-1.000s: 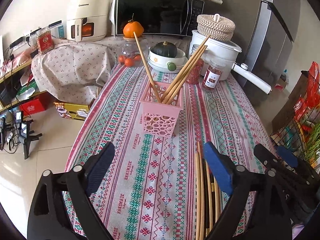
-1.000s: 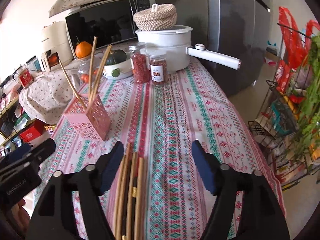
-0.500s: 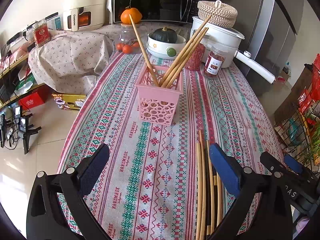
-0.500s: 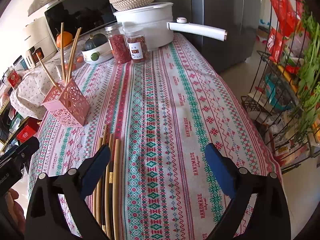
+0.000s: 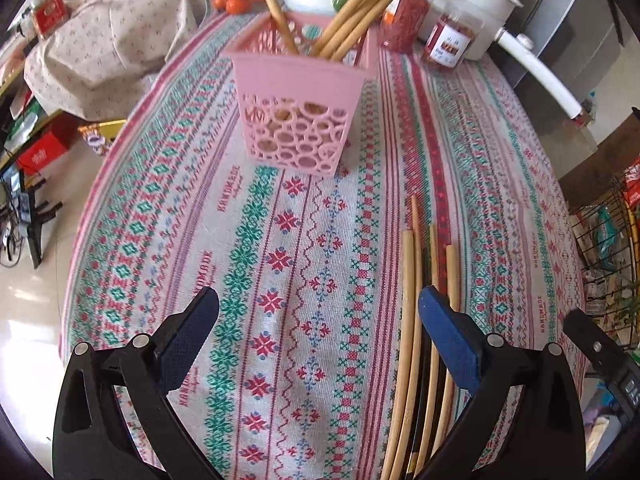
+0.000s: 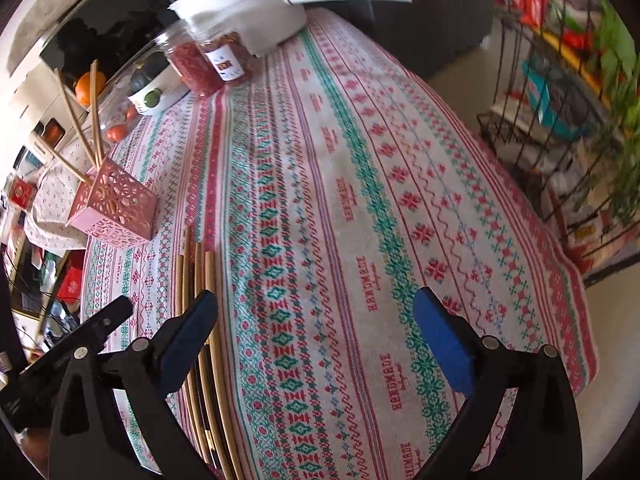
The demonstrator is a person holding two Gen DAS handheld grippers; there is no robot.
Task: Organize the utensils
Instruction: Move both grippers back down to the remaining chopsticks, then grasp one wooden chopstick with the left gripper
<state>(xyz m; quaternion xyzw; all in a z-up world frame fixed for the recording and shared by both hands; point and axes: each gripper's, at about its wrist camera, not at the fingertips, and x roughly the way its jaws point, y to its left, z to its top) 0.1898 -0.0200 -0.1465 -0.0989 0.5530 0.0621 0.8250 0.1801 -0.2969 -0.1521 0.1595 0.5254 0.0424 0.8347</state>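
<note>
A pink perforated holder stands on the patterned tablecloth with several wooden chopsticks leaning in it; it also shows in the right wrist view. Several loose chopsticks lie side by side on the cloth. In the right wrist view the loose chopsticks run under that gripper's left finger. My left gripper is open and empty, its right finger over the loose chopsticks. My right gripper is open and empty above the cloth, to the right of the chopsticks.
At the table's far end stand a white pot with a long handle, two jars of red contents, a bowl with a green squash and a microwave. A wire rack with goods stands right of the table. A cloth-covered shelf is at left.
Both grippers have come down and forward toward the tablecloth. The holder and the loose chopsticks look larger and closer. Both grippers stay open.
</note>
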